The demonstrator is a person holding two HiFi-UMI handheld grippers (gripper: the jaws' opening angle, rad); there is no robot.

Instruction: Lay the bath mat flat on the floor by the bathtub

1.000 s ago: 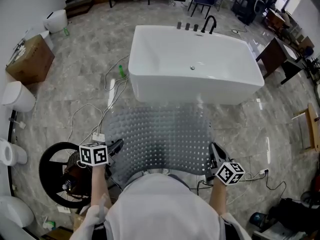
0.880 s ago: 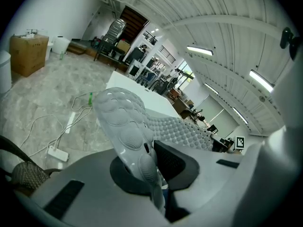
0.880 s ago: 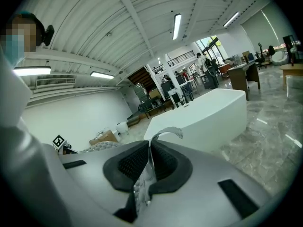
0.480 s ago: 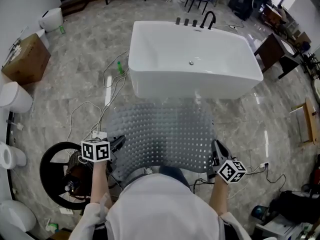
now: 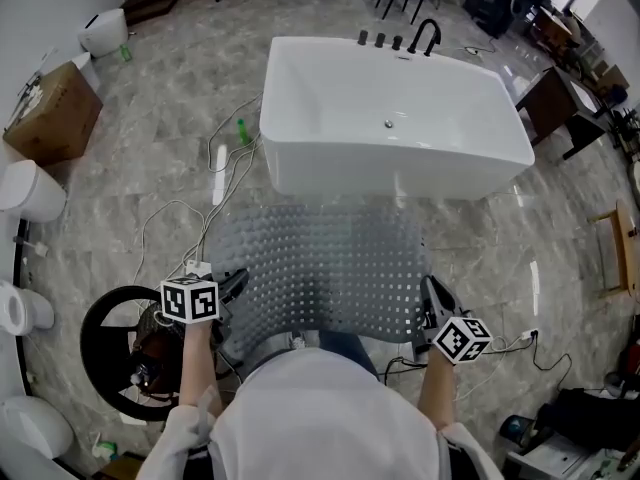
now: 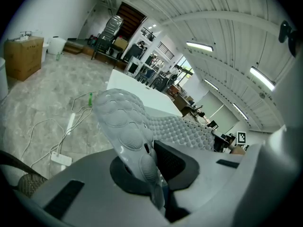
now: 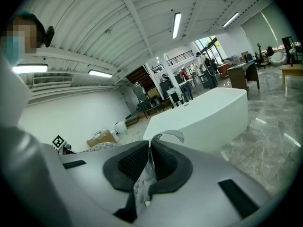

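The left gripper (image 5: 233,288) and right gripper (image 5: 430,294) still pinch the bath mat's (image 5: 320,268) near corners with their fingers (image 6: 175,163), and it stays spread by the bathtub (image 5: 390,118).

No readable text, label, brand or number shows in any view.

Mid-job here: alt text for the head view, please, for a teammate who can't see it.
From above, a person holds a translucent grey studded bath mat by its near corners, the left gripper and right gripper each with jaws shut on it. The mat spreads toward a white freestanding bathtub on a grey marble floor.
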